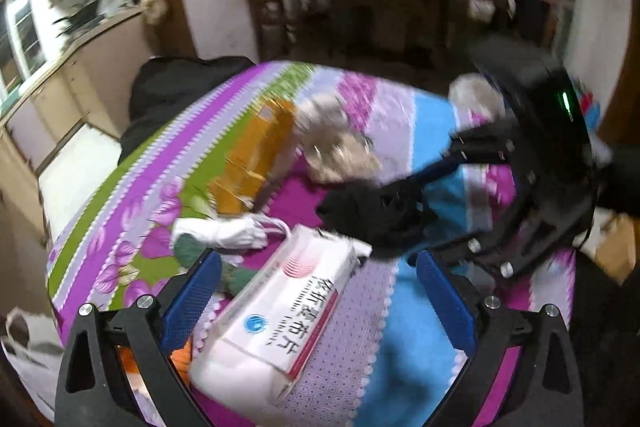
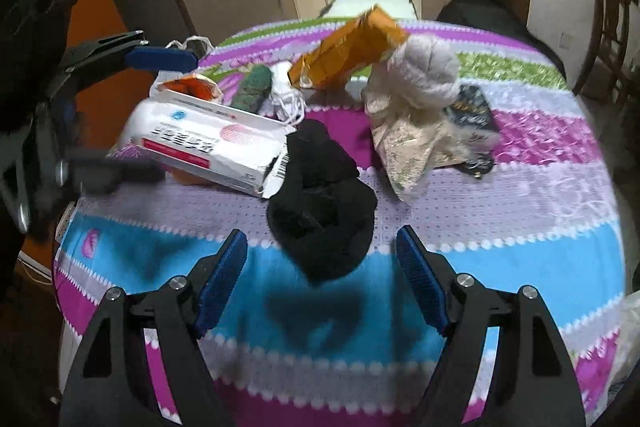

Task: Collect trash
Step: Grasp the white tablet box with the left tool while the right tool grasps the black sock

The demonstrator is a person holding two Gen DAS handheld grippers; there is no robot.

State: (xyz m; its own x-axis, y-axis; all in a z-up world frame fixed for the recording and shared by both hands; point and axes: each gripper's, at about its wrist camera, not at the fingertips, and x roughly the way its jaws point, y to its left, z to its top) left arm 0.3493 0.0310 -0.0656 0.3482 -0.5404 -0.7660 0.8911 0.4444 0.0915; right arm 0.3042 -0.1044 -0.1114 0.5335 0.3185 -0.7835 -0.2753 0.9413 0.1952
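Both spread, holding nothing: left gripper (image 1: 318,301) around white-and-red medicine box (image 1: 276,311); right gripper (image 2: 322,279) with crumpled black cloth (image 2: 322,215) at 12 o'clock, on striped-cloth counter (image 2: 520,247). Orange carton (image 2: 352,53) beyond at 12.

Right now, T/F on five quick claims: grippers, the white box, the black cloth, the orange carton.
1. Both grippers are open. True: the left gripper and the right gripper each show a wide gap between the fingers.
2. The white box lies between the left fingers. True.
3. The right gripper is clamped on the black cloth. False: the cloth lies on the tablecloth ahead of the open fingers.
4. The orange carton sits nearest the right gripper. False: it is at the far side, behind the cloth.
5. The white box is sealed. False: its end flap hangs open.
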